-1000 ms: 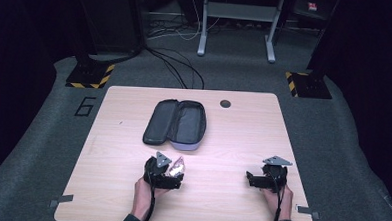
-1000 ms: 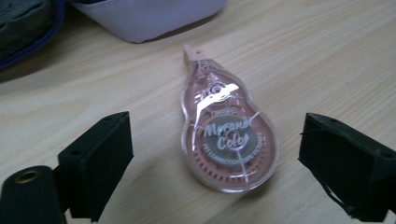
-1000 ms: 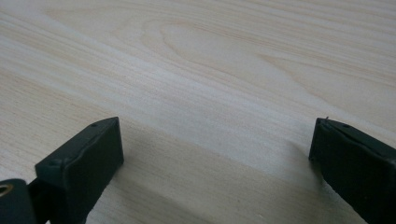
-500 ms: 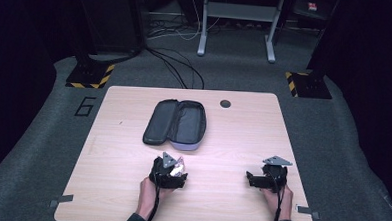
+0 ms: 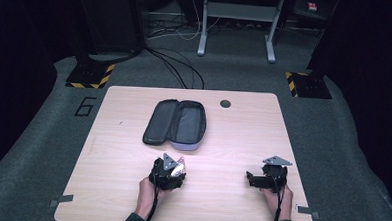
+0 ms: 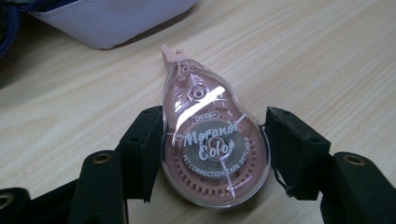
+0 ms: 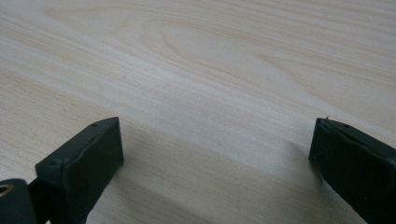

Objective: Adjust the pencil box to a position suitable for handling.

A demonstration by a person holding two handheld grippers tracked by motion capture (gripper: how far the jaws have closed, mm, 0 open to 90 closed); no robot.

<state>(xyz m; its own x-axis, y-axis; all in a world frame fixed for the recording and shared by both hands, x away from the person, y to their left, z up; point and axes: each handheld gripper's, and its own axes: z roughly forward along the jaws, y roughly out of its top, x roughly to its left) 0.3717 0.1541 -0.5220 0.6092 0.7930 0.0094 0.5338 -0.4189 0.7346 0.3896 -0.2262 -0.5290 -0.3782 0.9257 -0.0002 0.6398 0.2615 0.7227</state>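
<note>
A pink see-through correction tape point(image 6: 210, 140) lies flat on the wooden table point(image 5: 243, 132), just in front of an open dark pencil case point(image 5: 176, 123). My left gripper point(image 6: 212, 149) has its two black jaws pressed against the tape's two sides, shut on it. In the high view the left gripper point(image 5: 175, 168) sits near the table's front, left of centre, held by a hand. The case's pale lilac edge point(image 6: 107, 18) shows close beyond the tape. My right gripper point(image 7: 215, 154) rests low over bare wood at the front right point(image 5: 251, 179), jaws wide apart and nothing between them.
A round cable hole point(image 5: 225, 103) sits near the table's far edge. Beyond the table are grey carpet, loose cables point(image 5: 181, 65), a metal frame's legs point(image 5: 237, 27) and two striped floor stands point(image 5: 90, 76).
My left gripper has slid a little to the right and its jaws now sit against the correction tape. The right gripper has not moved.
</note>
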